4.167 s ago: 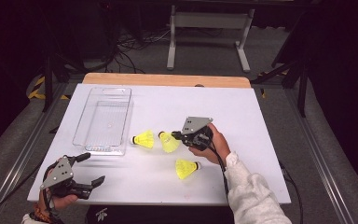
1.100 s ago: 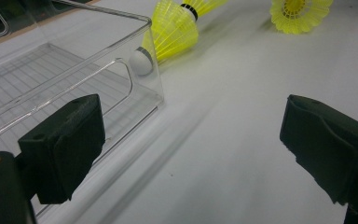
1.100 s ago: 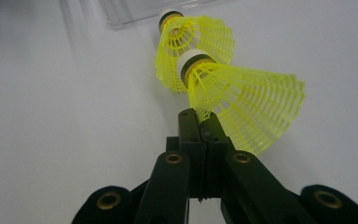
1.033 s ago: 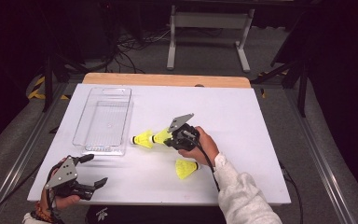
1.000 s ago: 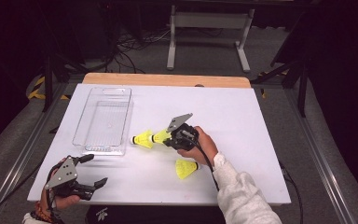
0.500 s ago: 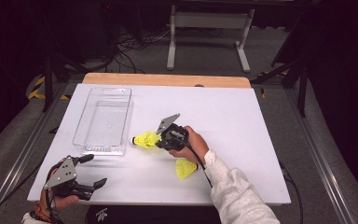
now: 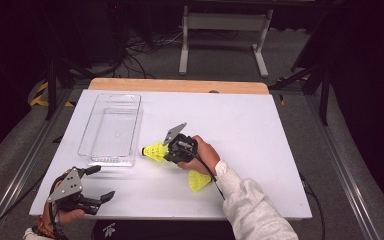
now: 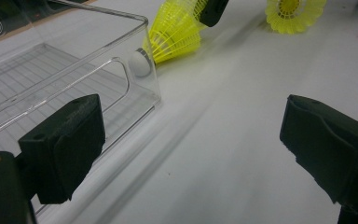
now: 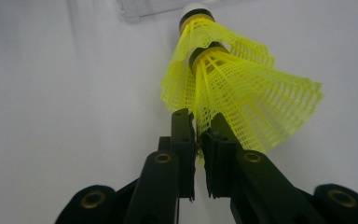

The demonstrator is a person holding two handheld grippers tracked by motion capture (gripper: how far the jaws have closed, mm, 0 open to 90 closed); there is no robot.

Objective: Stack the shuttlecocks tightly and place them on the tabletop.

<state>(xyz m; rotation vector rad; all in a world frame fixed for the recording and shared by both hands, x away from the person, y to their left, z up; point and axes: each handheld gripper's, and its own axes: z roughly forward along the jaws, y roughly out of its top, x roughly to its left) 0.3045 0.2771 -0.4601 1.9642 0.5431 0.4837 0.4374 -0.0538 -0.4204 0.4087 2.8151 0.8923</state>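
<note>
- Right gripper (image 9: 196, 123): jaws nearly together, pinching the mesh skirt edge of a yellow shuttlecock (image 9: 256, 100); they have just been easing apart slightly, with the skirt between them.
- Nested shuttlecock (image 9: 186, 60): a second yellow one sits over the nose of the held one, just beyond the fingertips, its white cork tip (image 9: 193, 9) pointing at the clear plastic tray (image 7: 111, 127).
- High view: the pair (image 7: 155, 151) lies directly ahead of the right gripper (image 7: 172, 150), beside the tray's near corner.
- Third shuttlecock (image 7: 199, 181): on the white table (image 7: 260, 130), behind the right gripper beside the wrist.
- Left gripper (image 7: 92, 185): jaws spread wide, holding nothing; tray wall (image 8: 121, 51) ahead of its left-hand pad (image 8: 63, 144).
</note>
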